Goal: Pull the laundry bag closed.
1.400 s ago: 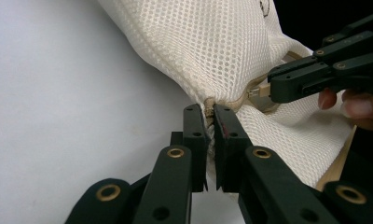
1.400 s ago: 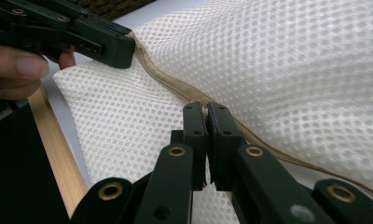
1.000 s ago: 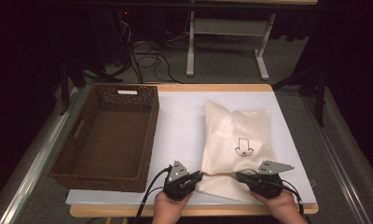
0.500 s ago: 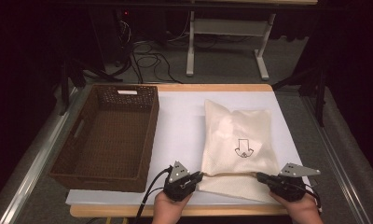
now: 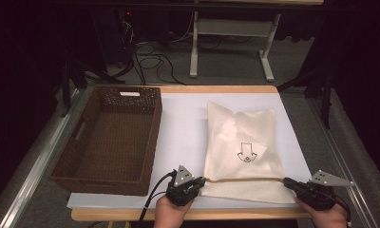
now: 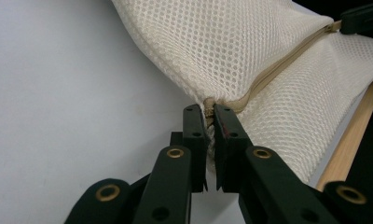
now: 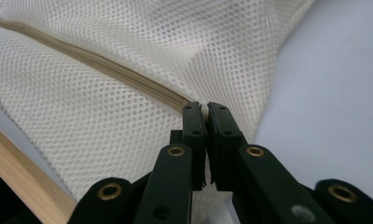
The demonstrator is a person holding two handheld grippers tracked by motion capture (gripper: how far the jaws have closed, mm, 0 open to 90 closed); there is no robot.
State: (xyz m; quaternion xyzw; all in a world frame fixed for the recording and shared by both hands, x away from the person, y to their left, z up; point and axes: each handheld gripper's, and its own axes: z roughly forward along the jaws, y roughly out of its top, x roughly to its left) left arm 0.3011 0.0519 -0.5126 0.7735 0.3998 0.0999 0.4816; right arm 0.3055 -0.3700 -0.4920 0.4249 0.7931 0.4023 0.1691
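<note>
Mesh bag (image 5: 242, 145) flat on worktop (image 5: 183, 123); left tongs (image 5: 199, 182) clamped on zipper end, right tongs (image 5: 287, 182) pinching zipper's opposite end.

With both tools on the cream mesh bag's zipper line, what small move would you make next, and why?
Probably part the zipper's lips: the right tool seems to have run the slider to the cream mesh bag's right corner, while the left tool pins the other end.

A brown wicker basket (image 5: 107, 137) sits on the white table cover (image 5: 183, 123).
</note>
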